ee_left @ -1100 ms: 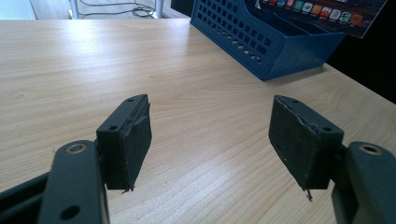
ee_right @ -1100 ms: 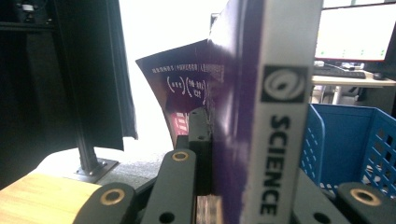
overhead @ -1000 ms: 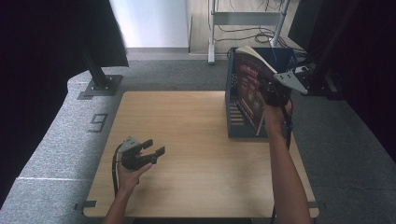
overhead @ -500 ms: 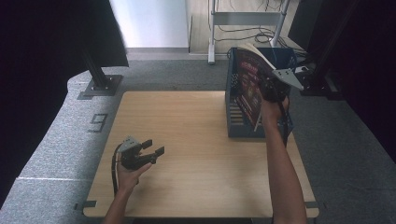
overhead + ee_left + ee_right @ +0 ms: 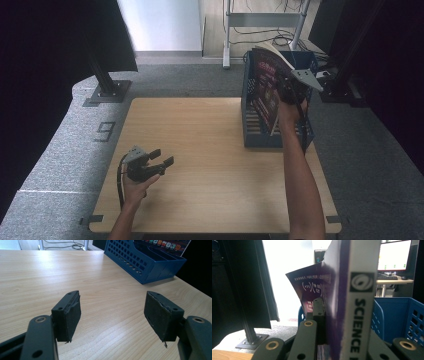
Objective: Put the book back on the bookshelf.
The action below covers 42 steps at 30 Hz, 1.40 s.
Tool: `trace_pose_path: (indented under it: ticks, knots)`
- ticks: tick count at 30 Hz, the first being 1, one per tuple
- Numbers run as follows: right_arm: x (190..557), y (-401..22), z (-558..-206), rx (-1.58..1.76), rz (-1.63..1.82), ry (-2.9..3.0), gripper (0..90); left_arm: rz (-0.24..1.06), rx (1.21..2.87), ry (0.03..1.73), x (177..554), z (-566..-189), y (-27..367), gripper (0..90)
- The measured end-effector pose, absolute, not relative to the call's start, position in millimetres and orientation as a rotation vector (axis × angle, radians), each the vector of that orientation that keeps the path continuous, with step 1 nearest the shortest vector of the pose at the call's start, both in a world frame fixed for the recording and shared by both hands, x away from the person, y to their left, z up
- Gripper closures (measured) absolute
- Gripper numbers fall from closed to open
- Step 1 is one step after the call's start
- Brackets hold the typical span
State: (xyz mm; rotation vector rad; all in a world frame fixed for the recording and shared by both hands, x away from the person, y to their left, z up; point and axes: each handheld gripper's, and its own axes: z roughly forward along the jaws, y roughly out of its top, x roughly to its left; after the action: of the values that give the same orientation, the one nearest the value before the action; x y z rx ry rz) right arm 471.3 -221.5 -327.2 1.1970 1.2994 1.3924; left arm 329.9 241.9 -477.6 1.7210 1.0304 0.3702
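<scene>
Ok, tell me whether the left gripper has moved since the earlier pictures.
No. In the high view the left gripper sits at the same spot on the table, near its front left edge, jaws open, level with the floor marking as before.

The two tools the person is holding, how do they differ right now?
The left tool is open, its jaws wide apart with nothing between them; the right tool is shut on a magazine. The left tool sits low over the wooden table near the person; the right tool is raised at the blue file rack on the far right of the table. Both are black, two-jawed and hand-held.
</scene>
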Motion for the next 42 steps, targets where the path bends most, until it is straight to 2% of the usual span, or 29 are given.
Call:
trace_pose_path:
  ticks: [15,42]
  knots:
    - [486,-213,-328,1.189,1.388,1.285,81.4,0.371,1.717,1.036,331,-478,245,29.8]
    - [515,-187,-361,1.193,1.358,1.297,81.4,0.376,1.718,1.049,332,-480,249,29.9]
